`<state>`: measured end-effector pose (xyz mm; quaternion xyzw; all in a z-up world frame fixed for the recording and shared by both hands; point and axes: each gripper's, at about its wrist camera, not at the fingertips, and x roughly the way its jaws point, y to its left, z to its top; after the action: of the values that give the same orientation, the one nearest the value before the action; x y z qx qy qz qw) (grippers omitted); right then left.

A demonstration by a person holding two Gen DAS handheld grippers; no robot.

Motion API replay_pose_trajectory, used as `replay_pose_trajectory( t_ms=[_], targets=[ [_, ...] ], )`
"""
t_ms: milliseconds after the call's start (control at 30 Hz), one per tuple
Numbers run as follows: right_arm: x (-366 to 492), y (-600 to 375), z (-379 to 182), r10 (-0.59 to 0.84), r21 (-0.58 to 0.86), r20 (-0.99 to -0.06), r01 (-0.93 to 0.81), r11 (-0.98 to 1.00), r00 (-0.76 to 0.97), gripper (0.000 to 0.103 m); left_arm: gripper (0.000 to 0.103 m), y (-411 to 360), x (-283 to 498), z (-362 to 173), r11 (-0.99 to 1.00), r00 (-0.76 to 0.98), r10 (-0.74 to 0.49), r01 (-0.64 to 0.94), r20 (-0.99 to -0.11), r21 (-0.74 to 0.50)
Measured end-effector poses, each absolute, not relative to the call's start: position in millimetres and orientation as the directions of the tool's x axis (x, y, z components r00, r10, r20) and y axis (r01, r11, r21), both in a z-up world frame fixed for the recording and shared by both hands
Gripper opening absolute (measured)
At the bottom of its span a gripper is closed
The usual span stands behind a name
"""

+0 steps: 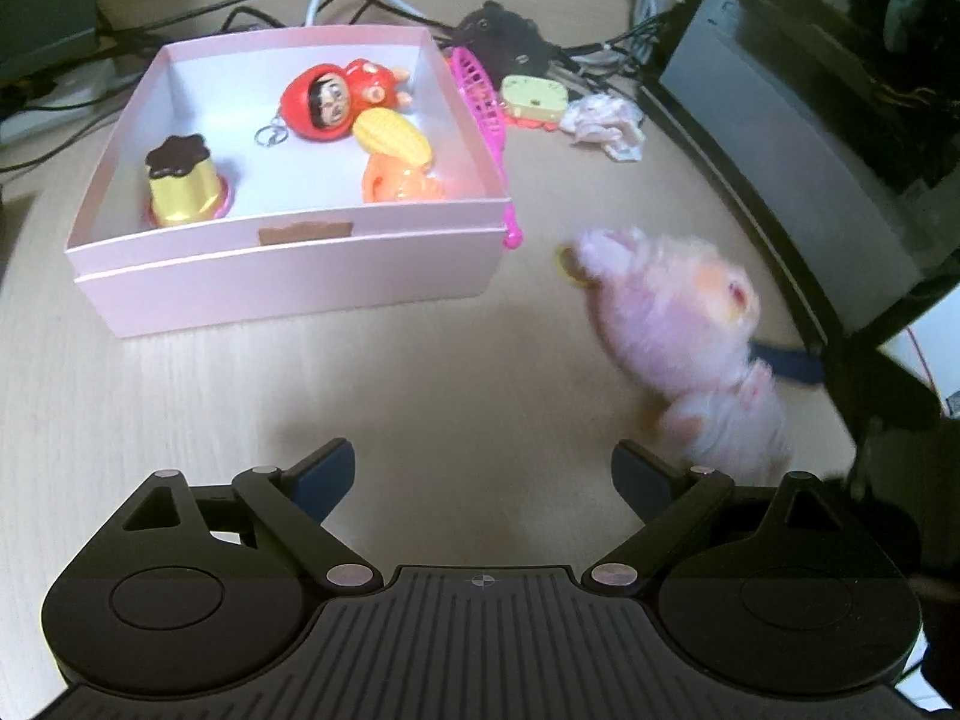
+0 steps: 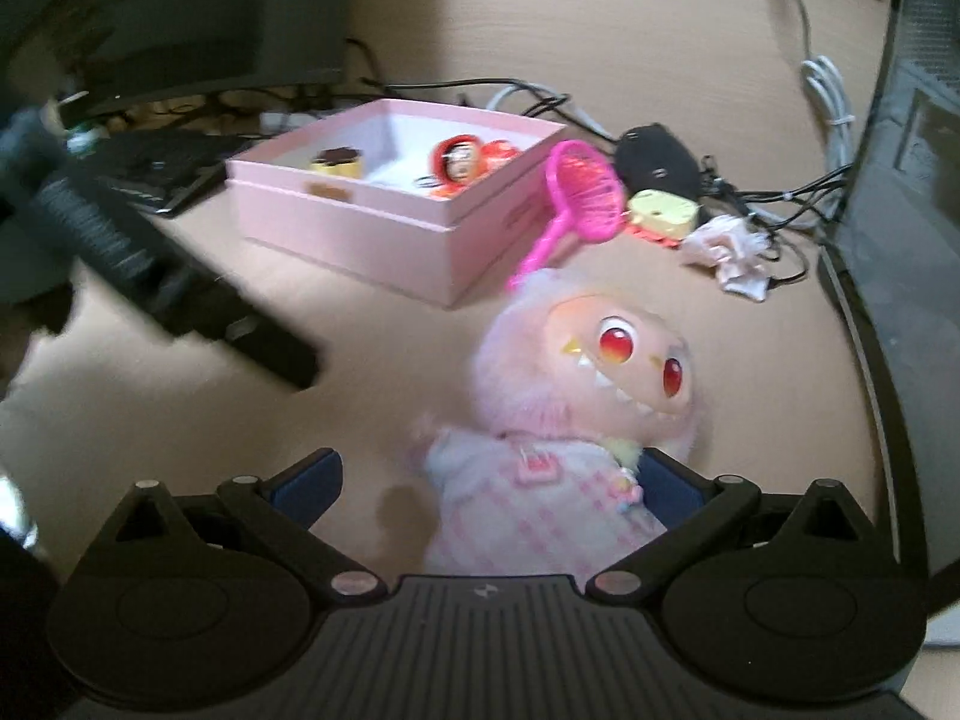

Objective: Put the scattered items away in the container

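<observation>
A pink box [image 1: 288, 276] [image 2: 360, 228] stands on the wooden desk and holds a red doll keychain [image 1: 327, 102], a yellow corn toy [image 1: 393, 135], an orange toy [image 1: 399, 183] and a pudding toy [image 1: 180, 183]. A pink furry plush monster [image 2: 576, 396] [image 1: 690, 330] lies right of the box. My right gripper [image 2: 486, 480] is open, its jaws either side of the plush's body; its right finger [image 2: 666, 489] touches the plush. My left gripper [image 1: 483, 474] is open and empty above bare desk in front of the box.
A pink toy net [image 2: 576, 192] [image 1: 483, 114] leans on the box's right side. Behind it lie a yellow toy [image 1: 534, 99], a crumpled tissue [image 1: 603, 123], a black object [image 1: 504, 39] and cables. A dark computer case [image 1: 810, 120] stands at right.
</observation>
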<state>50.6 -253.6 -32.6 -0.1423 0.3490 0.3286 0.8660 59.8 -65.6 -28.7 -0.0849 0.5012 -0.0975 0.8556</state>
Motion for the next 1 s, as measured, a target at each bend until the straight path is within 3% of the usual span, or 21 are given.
replay_pose_trajectory(
  t_ms=[233, 367, 500, 900, 1000],
  targets=[
    [35, -312, -12, 0.392, 0.081, -0.670, -0.463, 0.882, 0.630, 0.103, 0.096, -95, 68, -17, 0.945, 0.480, -0.324, 0.206, -0.815, -0.255],
    [43, -356, -26, 0.326, 0.217, -0.714, -0.247, 0.944, 0.620, 0.103, 0.096, -117, 75, -21, 0.937, 0.460, -0.332, 0.264, -0.823, -0.230],
    [41, -374, -42, 0.314, 0.281, -0.732, -0.151, 0.948, 0.605, 0.103, 0.096, -129, 78, -27, 0.931, 0.437, -0.332, 0.294, -0.836, -0.216],
    [44, -357, -46, 0.241, 0.172, -0.770, -0.172, 0.970, 0.590, 0.103, 0.096, -128, 101, -8, 0.940, 0.518, -0.309, 0.296, -0.798, -0.172],
    [39, -347, -34, 0.294, 0.202, -0.731, -0.216, 0.955, 0.616, 0.103, 0.096, -123, 101, -8, 0.946, 0.520, -0.296, 0.278, -0.801, -0.169]
  ],
)
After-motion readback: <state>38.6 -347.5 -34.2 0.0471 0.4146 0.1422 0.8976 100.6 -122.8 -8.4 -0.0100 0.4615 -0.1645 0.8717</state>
